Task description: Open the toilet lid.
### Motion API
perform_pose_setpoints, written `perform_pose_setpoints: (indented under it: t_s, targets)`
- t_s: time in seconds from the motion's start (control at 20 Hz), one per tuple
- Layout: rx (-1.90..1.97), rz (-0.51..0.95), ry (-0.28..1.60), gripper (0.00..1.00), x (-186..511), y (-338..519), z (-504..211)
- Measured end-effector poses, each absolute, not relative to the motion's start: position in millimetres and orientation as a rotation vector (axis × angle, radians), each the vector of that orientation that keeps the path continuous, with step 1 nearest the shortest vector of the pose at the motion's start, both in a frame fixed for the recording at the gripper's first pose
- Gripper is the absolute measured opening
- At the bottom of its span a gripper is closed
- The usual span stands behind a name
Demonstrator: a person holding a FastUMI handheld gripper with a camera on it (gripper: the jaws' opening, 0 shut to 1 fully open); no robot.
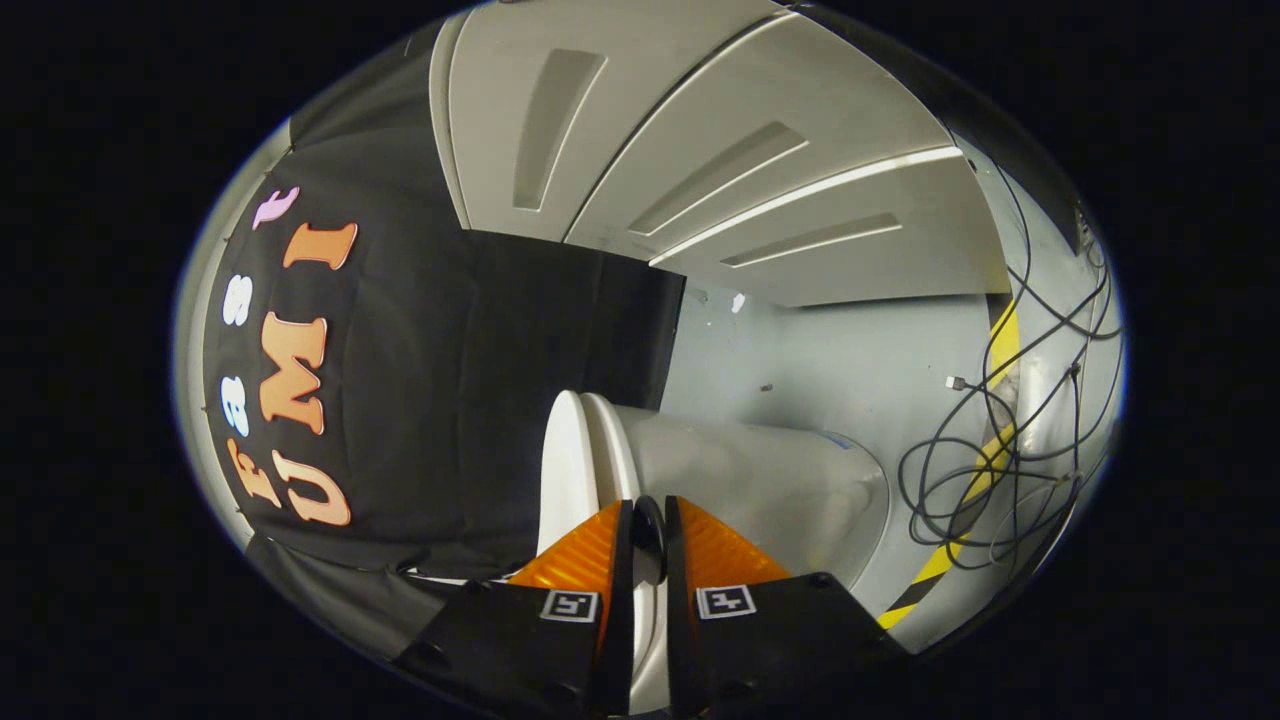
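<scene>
Between the two fingers of the claw (648, 520) only a narrow slot remains, and in that slot sits the thin edge of the smooth white plastic toilet lid (566, 470); the fingers stand nearly closed on either side of that edge, and I cannot tell whether both press on it. The view is rolled on its side, so the lid appears as an upright pale band running away from the fingertips, with the white rounded ceramic toilet body (760, 480) just beside it and reaching beyond the fingers toward the pale grey floor (850, 370). On the lid's other side hangs the black cloth wall (450, 400) of the booth, close behind the toilet. Farther out, a tangle of thin black cables (990, 470) lies on the floor across a yellow-and-black striped tape line (960, 545). Beyond the cloth, well apart from the claw, stand light grey panels with long recessed grooves (700, 130).
</scene>
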State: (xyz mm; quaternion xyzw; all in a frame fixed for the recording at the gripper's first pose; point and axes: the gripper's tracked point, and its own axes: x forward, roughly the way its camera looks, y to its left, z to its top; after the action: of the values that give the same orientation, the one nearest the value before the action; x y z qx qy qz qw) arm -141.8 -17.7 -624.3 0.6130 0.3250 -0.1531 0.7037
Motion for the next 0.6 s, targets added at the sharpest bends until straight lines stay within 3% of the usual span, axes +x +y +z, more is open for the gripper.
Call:
perform_pose_setpoints:
  t_s: [0.6]
  targets:
    - [1.278,-0.322,0.768,0.15,-130,-13,-593]
